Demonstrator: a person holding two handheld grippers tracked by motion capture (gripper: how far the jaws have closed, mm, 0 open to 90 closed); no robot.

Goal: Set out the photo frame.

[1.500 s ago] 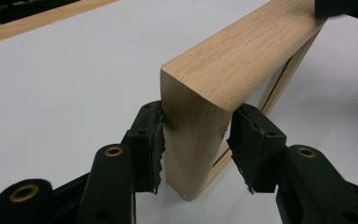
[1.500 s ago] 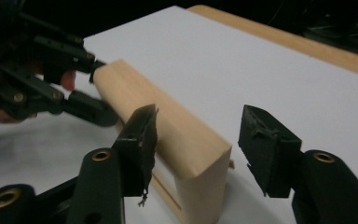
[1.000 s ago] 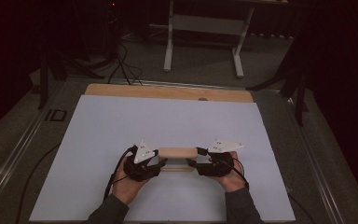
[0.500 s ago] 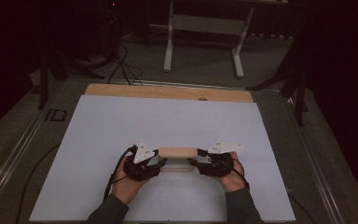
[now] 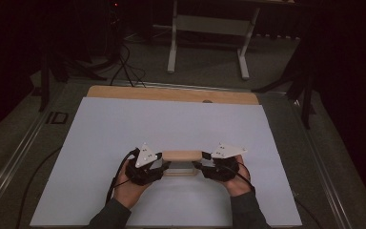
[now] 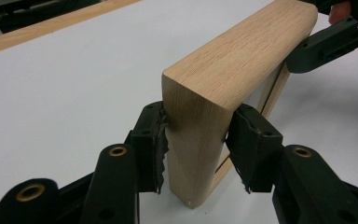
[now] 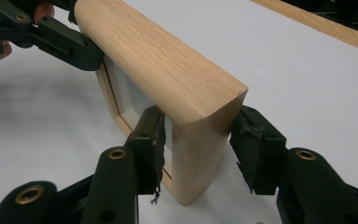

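Standing on edge on the white sheet (image 5: 171,124) of the table (image 5: 171,94), one wooden frame (image 5: 181,156) is seen in the high view with its long axis laid from 9 o'clock to 3 o'clock, its rounded top rail uppermost. It sits toward 6 o'clock on the sheet, close to the person's side and roughly midway across. An inner recess with a pale panel is seen in the right gripper view, facing the person's side; whether that is the frame's front or back cannot be told.

Two hand-held grippers are counted, one at each short end. The left hand-held gripper (image 6: 196,140) is pinched on the frame's end at 9 o'clock: in the left gripper view both padded jaws are pressed against the two faces of the upright end piece. The right hand-held gripper (image 7: 198,144) is set around the end at 3 o'clock: in the right gripper view its left pad is pressed to the recessed face, while a thin gap appears beside its right pad, so full contact there cannot be told. Each gripper is also seen far off in the other's view, at the frame's far end.

Two hands are counted in the high view, the left hand (image 5: 129,187) and the right hand (image 5: 237,181), both entering from 6 o'clock in dark sleeves. One grey three-cornered plate is carried on top of each gripper. A strip of bare wood is shown along the table's edge at 12 o'clock, beyond the sheet.
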